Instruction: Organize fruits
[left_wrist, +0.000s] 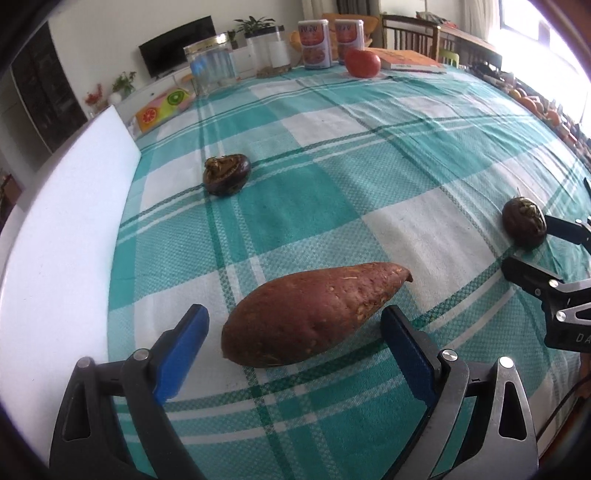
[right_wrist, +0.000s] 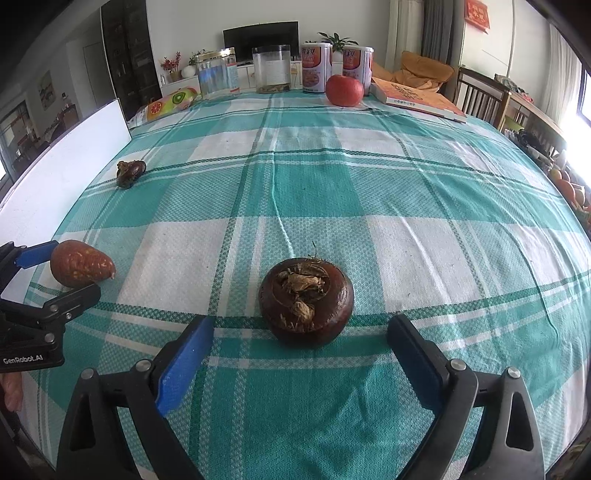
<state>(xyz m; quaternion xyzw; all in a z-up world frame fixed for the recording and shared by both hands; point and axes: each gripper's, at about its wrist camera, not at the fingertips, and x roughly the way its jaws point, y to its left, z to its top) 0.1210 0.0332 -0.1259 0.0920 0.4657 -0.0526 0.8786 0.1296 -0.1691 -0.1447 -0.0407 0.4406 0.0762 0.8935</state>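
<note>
A reddish-brown sweet potato (left_wrist: 314, 314) lies on the teal-and-white checked cloth (left_wrist: 332, 177), between the blue pads of my left gripper (left_wrist: 293, 314). The jaws stand wide, with a gap at the left pad. In the right wrist view the same sweet potato (right_wrist: 81, 267) sits inside the left gripper (right_wrist: 61, 273) at the far left. A dark brown water chestnut (right_wrist: 306, 306) rests just ahead of my right gripper (right_wrist: 301, 325), whose jaws are open and clear of it. The left wrist view has this chestnut (left_wrist: 524, 223) beside the right gripper (left_wrist: 545, 253). A second water chestnut (left_wrist: 227, 173) (right_wrist: 130, 172) lies farther back on the left.
A red tomato-like fruit (right_wrist: 344, 89), two printed cans (right_wrist: 316, 66), two clear jars (right_wrist: 271, 68), an orange book (right_wrist: 417, 96) and a fruit-print pouch (right_wrist: 170, 101) line the far edge. A white board (right_wrist: 66, 166) stands along the left side. Chairs (right_wrist: 480, 96) are at the back right.
</note>
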